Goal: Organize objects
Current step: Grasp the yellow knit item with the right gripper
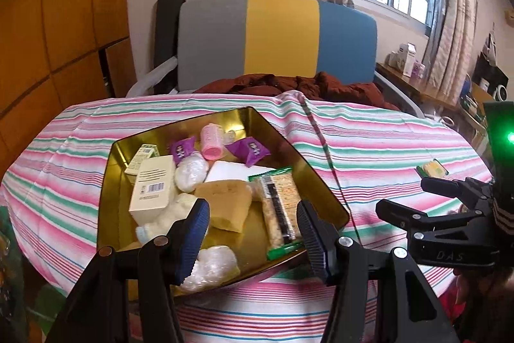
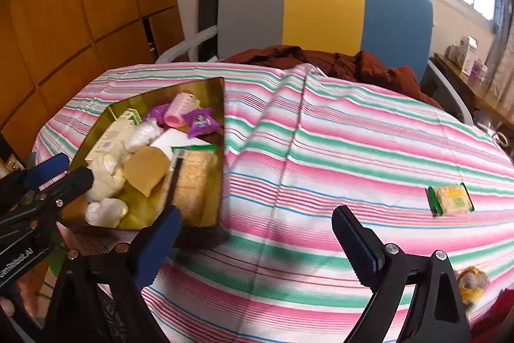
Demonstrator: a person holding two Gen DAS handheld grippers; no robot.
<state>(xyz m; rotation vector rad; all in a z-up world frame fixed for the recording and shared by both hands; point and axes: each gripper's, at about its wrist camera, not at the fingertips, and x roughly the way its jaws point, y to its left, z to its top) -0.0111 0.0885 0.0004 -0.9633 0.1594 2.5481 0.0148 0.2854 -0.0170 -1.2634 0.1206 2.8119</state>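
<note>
We see one striped counter carrying one gold tin at its left, packed with small goods: one long cracker pack, one cream box, two purple sweets, one pink roll. One small biscuit packet lies alone, far right of our right tool, whose jaws gape wide and empty. Our left tool hangs part-open over the tin's near end, gripping nothing.
</note>
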